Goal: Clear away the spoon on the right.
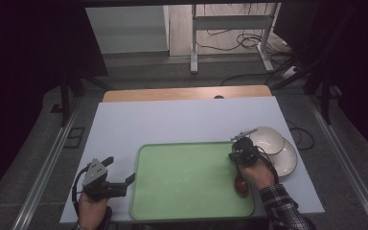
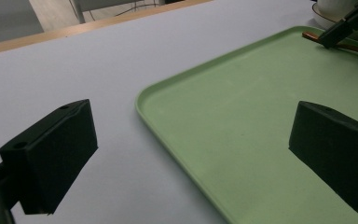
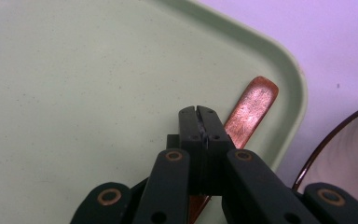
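Two grippers over white worktop [image 1: 182, 120], left gripper [image 1: 124, 179] jaws spread wide at green tray's [image 1: 187, 201] 9 o'clock edge, right gripper [image 3: 199, 122] jaws pressed together above copper-brown spoon [image 3: 254, 109] at tray's 3 o'clock rim, white bowls [image 1: 273, 143] beyond.

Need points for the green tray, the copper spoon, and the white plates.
green tray [image 1: 191, 179], high view, bare middle of its floor
copper spoon [image 3: 254, 109], right gripper view, flat handle end
white plates [image 1: 267, 139], high view, upper plate's inside
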`<state>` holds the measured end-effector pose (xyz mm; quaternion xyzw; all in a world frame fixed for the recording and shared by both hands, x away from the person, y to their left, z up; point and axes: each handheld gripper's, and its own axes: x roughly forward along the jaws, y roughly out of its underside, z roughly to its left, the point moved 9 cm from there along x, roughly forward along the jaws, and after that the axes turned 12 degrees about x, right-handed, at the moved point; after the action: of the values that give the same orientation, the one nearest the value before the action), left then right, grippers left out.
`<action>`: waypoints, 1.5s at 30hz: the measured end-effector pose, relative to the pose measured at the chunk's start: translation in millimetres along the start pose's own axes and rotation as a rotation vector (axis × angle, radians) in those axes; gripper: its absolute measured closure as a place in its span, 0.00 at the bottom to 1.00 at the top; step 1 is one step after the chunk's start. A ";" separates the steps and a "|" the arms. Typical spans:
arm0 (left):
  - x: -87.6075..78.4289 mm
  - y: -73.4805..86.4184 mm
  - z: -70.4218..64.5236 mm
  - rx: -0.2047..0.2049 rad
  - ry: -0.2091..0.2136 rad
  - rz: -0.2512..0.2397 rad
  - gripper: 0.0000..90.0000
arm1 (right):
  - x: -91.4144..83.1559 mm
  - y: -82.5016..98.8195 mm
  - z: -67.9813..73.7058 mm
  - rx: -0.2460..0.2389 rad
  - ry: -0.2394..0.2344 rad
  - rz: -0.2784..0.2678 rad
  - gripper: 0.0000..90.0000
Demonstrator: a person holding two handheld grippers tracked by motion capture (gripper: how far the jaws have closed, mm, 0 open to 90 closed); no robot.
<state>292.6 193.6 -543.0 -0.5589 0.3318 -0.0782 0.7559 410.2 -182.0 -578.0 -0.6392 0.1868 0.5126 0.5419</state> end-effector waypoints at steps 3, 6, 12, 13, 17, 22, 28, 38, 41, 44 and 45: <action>0.0 -0.1 0.0 0.000 -0.001 0.000 0.01 | 0.1 0.1 0.1 0.000 -0.001 0.001 1.00; -0.2 -0.2 0.2 -0.001 -0.001 -0.002 0.01 | 0.5 0.1 1.1 -0.002 -0.002 -0.001 1.00; -0.2 -0.2 0.1 0.000 -0.001 -0.001 0.01 | 0.1 -0.2 1.4 -0.007 -0.005 -0.003 1.00; -0.3 -0.2 0.1 0.000 -0.001 -0.002 0.01 | 0.0 -0.3 1.5 -0.008 -0.006 -0.004 1.00; -0.2 -0.2 0.1 0.000 -0.001 -0.002 0.01 | -0.6 -0.9 2.4 -0.012 -0.008 -0.009 0.99; -0.2 -0.2 0.1 0.000 -0.001 -0.002 0.01 | -1.3 -1.4 2.9 -0.014 -0.009 -0.011 0.98; -0.1 -0.2 -0.2 0.001 0.001 -0.001 0.01 | -2.0 -2.5 3.5 -0.016 -0.009 -0.017 0.96; 0.0 -0.1 -0.3 0.001 0.001 -0.001 0.01 | -4.9 -5.1 6.9 -0.033 -0.010 -0.030 0.91; 0.0 -0.1 -0.3 0.001 0.002 -0.001 0.01 | -6.2 -6.8 8.0 -0.038 -0.011 -0.042 0.88; 0.0 -0.1 -0.4 0.001 0.002 -0.001 0.01 | -7.0 -8.1 9.5 -0.042 -0.008 -0.050 0.84; 0.1 -0.1 -0.4 0.001 0.002 0.000 0.01 | -7.4 -8.5 9.8 -0.044 -0.007 -0.051 0.82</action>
<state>292.5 193.2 -543.0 -0.5583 0.3324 -0.0792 0.7560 409.5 -172.7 -566.3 -0.6538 0.1571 0.5050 0.5411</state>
